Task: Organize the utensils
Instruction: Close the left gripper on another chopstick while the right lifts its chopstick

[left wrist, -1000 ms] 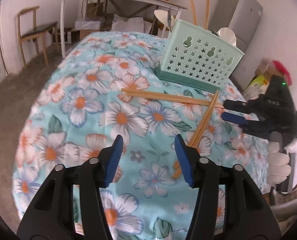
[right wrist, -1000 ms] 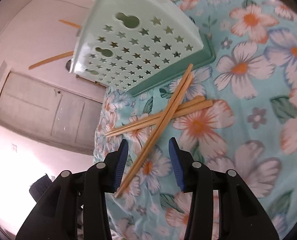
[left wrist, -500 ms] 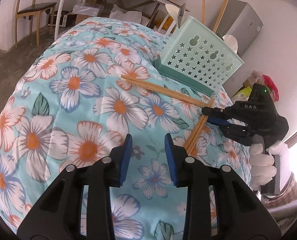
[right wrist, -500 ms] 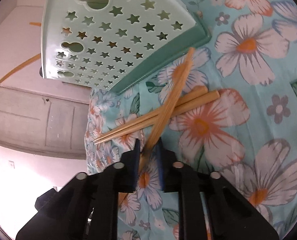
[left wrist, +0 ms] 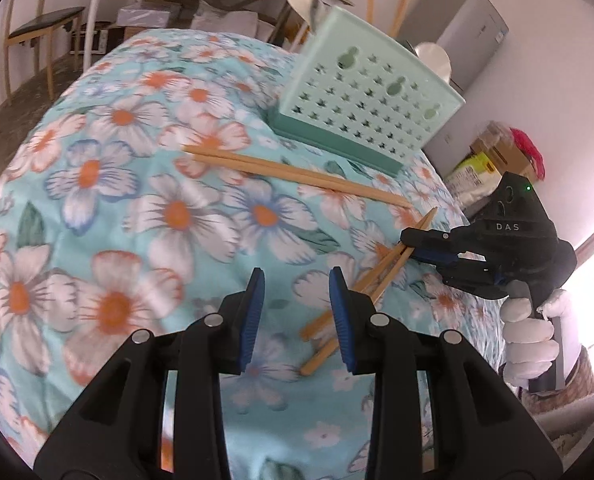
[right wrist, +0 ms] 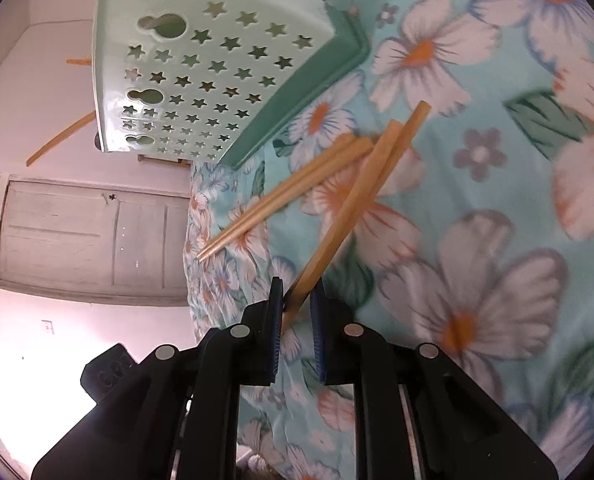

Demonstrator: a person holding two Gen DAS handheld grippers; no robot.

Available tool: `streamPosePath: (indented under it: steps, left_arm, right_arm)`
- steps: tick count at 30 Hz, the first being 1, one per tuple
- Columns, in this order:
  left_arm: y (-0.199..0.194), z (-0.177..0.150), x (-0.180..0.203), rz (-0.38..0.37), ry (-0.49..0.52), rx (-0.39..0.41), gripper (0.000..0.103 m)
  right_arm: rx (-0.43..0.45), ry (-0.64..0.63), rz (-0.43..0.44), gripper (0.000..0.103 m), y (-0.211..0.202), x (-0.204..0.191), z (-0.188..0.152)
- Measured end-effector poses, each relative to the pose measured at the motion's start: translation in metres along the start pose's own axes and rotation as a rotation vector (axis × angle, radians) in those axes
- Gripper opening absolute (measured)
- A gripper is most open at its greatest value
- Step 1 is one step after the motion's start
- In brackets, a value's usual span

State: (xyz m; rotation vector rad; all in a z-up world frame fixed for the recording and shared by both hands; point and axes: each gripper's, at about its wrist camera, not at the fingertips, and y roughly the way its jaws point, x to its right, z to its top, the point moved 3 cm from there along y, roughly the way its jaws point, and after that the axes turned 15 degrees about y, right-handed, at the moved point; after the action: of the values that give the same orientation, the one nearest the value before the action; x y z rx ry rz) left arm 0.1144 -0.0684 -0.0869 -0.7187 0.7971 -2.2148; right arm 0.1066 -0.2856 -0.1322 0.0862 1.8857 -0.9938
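R gripper point(right wrist: 297, 300) clamped on one chopstick pair point(right wrist: 349, 216) — far ends lifted off the floral cloth point(right wrist: 497, 200). L gripper point(left wrist: 297, 304) empty, jaws part-open. 2nd pair point(left wrist: 293, 174) flat, just beside the green caddy point(left wrist: 369, 108).

The right gripper point(right wrist: 297, 312) now pinches the near pair of chopsticks point(right wrist: 349, 216), pulled off the far pair; the left gripper point(left wrist: 297, 312) stands narrower.

Your desk point(left wrist: 109, 184) wears a turquoise cloth printed with flowers. On it stands a mint basket point(left wrist: 371, 100) with star holes, and just before it lies a pair of wooden chopsticks point(left wrist: 293, 174).
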Motion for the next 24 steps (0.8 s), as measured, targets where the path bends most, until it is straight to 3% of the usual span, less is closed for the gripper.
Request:
streamPosePath:
  steps: [11,17,24]
  left_arm:
    - [0.015,0.005,0.016,-0.023,0.048,-0.038,0.031]
    - [0.028,0.008,0.035,-0.047,0.152,-0.082,0.031]
    - [0.044,0.013,0.053,-0.039,0.26,-0.138,0.031]
  right_arm:
    - [-0.074,0.0,0.027,0.014,-0.013,0.018,-0.002]
    - [-0.038,-0.018,0.003,0.014,-0.015,0.016,0.006]
    - [0.017,-0.046,-0.035,0.015,-0.046,0.021,0.015]
